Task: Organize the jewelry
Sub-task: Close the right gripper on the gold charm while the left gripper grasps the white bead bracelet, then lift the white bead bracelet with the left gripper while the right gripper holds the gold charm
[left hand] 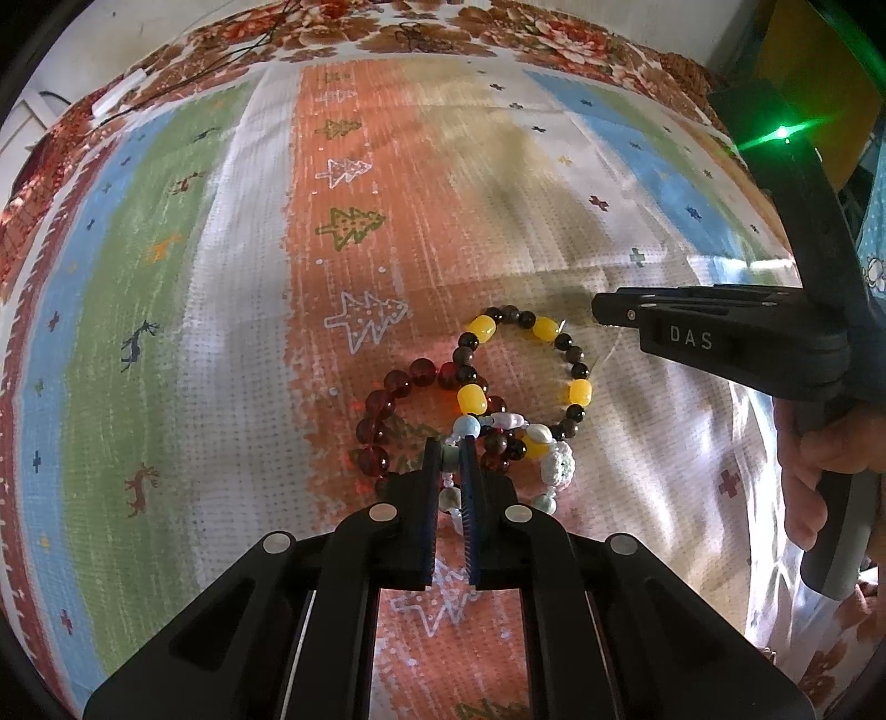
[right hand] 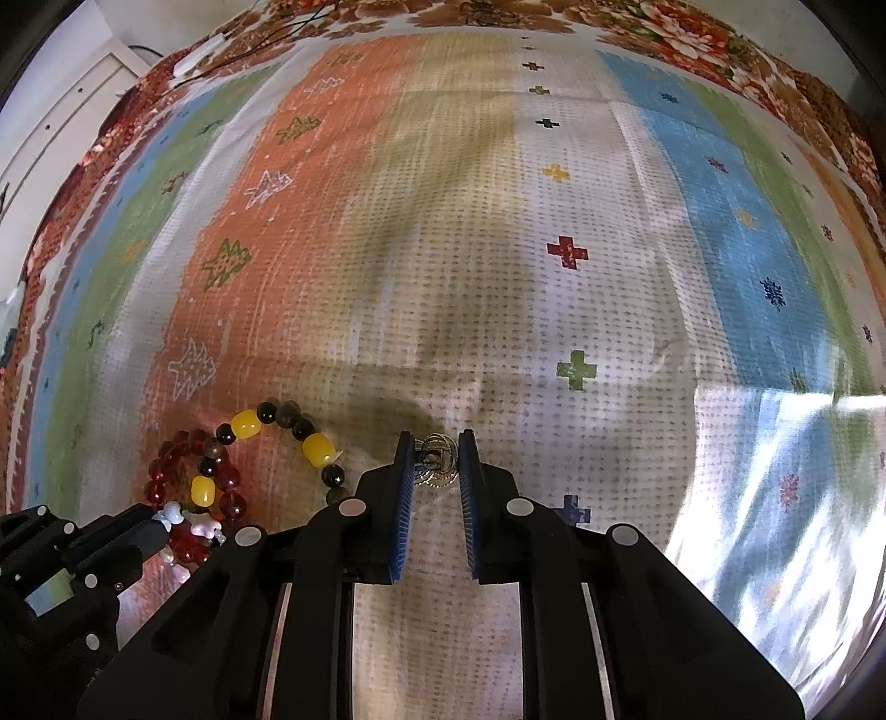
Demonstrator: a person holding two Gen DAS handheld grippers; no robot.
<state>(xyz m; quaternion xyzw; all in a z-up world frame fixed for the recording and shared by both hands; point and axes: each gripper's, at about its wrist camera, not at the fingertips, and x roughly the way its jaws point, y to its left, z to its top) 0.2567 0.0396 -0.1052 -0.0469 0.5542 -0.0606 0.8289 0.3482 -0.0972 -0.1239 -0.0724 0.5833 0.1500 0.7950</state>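
Note:
Three bracelets overlap on the striped cloth. A dark red bead bracelet lies at the left, a yellow-and-dark bead bracelet at the right, and a pale white-and-blue bead bracelet lies nearest. My left gripper is shut on the pale bracelet. My right gripper has its jaws around a small gold metal ornament with thin gaps either side, just right of the yellow bracelet. The right gripper also shows in the left wrist view.
A striped cloth with tree, deer and cross prints covers a floral bedspread. A white cable and plug lie at the far left edge. Sunlight falls on the cloth's right side.

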